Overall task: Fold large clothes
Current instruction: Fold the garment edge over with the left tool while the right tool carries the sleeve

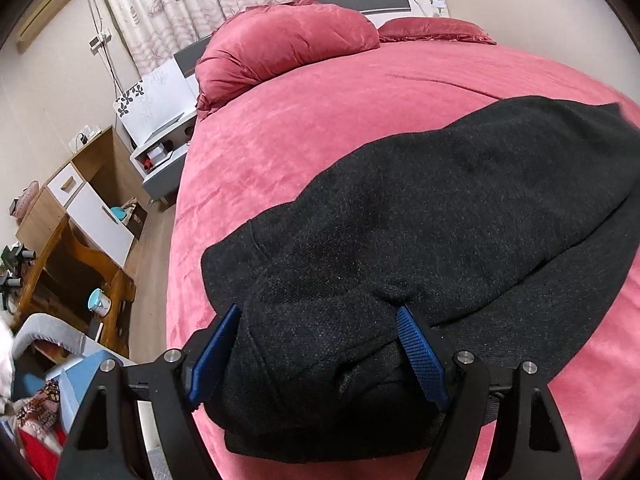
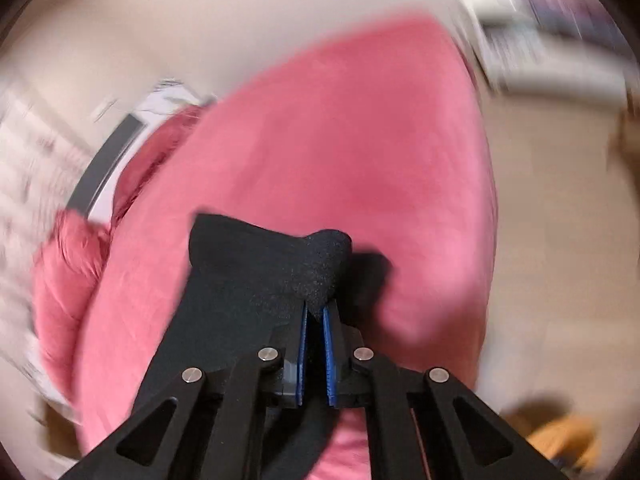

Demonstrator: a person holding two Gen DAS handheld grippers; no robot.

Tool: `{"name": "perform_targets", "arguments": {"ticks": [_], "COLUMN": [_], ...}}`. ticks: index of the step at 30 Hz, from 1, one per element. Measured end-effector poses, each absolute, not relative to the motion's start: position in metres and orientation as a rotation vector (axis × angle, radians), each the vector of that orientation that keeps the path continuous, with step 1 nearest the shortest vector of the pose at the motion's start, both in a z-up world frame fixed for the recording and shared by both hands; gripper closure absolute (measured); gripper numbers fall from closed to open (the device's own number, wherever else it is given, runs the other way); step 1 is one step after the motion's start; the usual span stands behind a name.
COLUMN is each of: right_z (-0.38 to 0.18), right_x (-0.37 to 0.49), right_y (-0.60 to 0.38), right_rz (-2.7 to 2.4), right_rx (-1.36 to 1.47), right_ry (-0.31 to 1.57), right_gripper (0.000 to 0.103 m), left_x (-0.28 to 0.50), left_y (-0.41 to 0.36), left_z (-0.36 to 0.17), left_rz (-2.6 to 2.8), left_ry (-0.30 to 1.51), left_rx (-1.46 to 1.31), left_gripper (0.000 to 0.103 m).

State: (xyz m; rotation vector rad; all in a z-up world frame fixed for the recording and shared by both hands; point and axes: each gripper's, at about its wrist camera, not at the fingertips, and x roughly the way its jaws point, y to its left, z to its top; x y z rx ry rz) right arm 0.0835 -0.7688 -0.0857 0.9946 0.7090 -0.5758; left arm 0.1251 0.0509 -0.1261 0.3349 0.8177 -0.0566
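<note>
Left gripper [image 1: 316,316]: black linkage arms enter from the bottom edge of the left wrist view, angled downward. Jaws stand wide apart. Blue ribbed pads [image 1: 420,348] face inward, one on each side of a bunched end of the black garment [image 1: 440,208]; the fabric fills the gap between them, the right pad touching a raised fold, the left pad just beside the cloth. No firm pinch is evident.

Right gripper [image 2: 316,312]: black linkage arms rise from the bottom edge, angled downward. Jaws drawn nearly together, blue pads almost parallel. A pinched fold of the garment bulges from the tips.
</note>
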Motion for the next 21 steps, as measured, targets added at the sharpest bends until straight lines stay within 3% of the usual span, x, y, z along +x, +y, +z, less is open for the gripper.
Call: {"name": "perform_targets", "arguments": {"ticks": [3,4,5,7,9,10,13,15,16,21], "right_z": [-0.096,-0.096,-0.096,-0.094,-0.091,-0.087,-0.081,-0.077,-0.076,-0.072], "right_x": [0.077,0.07,0.069,0.072,0.089,0.099,0.092,0.077,0.076,0.098], "right_y": [-0.767,-0.765,-0.763,-0.761,-0.755,-0.751,-0.762,-0.754,-0.744,-0.649], "right_rz": [-0.549,-0.53,-0.509,-0.455,-0.47,-0.529,-0.675,-0.795,-0.818,-0.536], "right_rx": [1.023,1.063,1.09,1.107,1.033,0.951,1.007,1.075,1.077,0.923], "right_ry": [0.622,0.557,0.527,0.505,0.565,0.652,0.618,0.572,0.562,0.653], "right_gripper": [0.092,0.084,0.068,0.059,0.068,0.093,0.093,0.072,0.056,0.056], "left_x": [0.125,0.124,0.124,0.123,0.122,0.122,0.117,0.111,0.109,0.1], "left_y": [0.048,0.048,0.048,0.048,0.046,0.046,0.047,0.052,0.056,0.083], "left_z": [-0.124,-0.123,-0.123,-0.124,-0.124,-0.124,-0.119,-0.112,-0.109,-0.093], "left_rz": [-0.058,-0.061,-0.063,-0.065,-0.062,-0.061,-0.054,-0.048,-0.043,0.006], "left_ry": [0.824,0.825,0.828,0.829,0.826,0.825,0.807,0.791,0.784,0.74], "left_rx": [0.351,0.353,0.355,0.361,0.369,0.372,0.36,0.322,0.301,0.159], "left_gripper": [0.023,0.023,0.023,0.022,0.022,0.022,0.023,0.023,0.023,0.016]}}
